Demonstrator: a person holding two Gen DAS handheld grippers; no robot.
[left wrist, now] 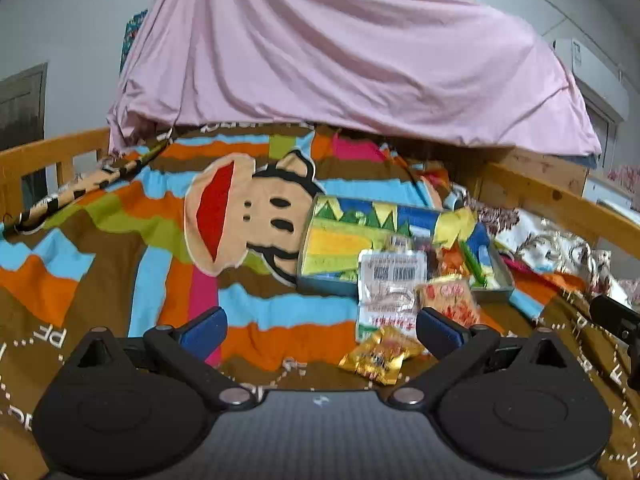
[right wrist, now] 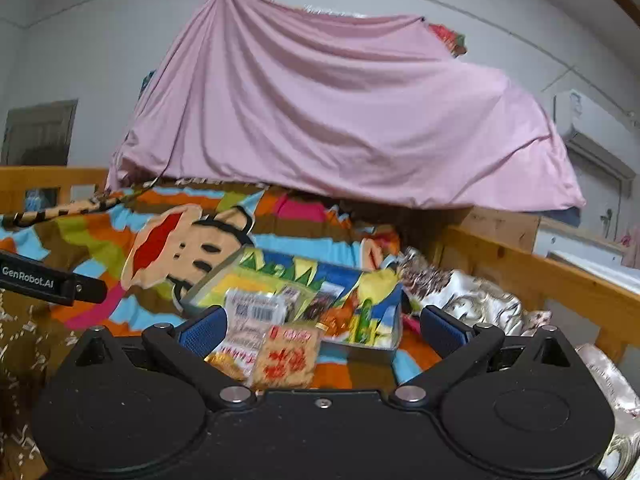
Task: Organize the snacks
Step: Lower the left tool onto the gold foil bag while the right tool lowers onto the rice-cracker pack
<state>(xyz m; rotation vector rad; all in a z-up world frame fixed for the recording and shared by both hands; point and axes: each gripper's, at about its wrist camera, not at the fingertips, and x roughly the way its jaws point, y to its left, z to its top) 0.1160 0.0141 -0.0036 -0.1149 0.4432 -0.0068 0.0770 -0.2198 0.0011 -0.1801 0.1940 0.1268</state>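
Left claw (left wrist: pixel 320 330) gaping, blue pads wide apart, nothing between them; it hangs low over the striped blanket (left wrist: pixel 120 248) on the bed. Landmark for all positions: the colourful tin box (left wrist: pixel 404 248), lying open on the blanket.

Left of the tin: the cartoon monkey face (left wrist: pixel 240 220) printed on the blanket, its edge running right up to the tin's left wall. Further left, a leopard-print strip (left wrist: pixel 80 188) lies across the blanket near the wooden bed rail (left wrist: pixel 48 152).

At the tin's near edge: a white packet with a barcode (left wrist: pixel 394 280), leaning over the front rim, part in, part out. Just right of it, an orange-red snack packet (left wrist: pixel 448 296), touching the white one. In front of both, clear of the tin and flat on the blanket, a small gold wrapped snack (left wrist: pixel 380 356). This one sits nearest the left claw, just inside its right finger.

Inside the tin: more small packets, green and orange, too blurred to name.

Right of the tin: a floral silvery cloth (left wrist: pixel 552 240) bunched against the other rail.

Behind the tin: a pink sheet (left wrist: pixel 340 48) draped over a tall heap.

Right claw (right wrist: pixel 322 330) likewise spread wide, gripping nothing, aimed at the tin's near edge. The orange-red packet (right wrist: pixel 290 356) lies between its fingers, below them; contact cannot be judged. Left gripper's body pokes in at the far left of the right wrist view.
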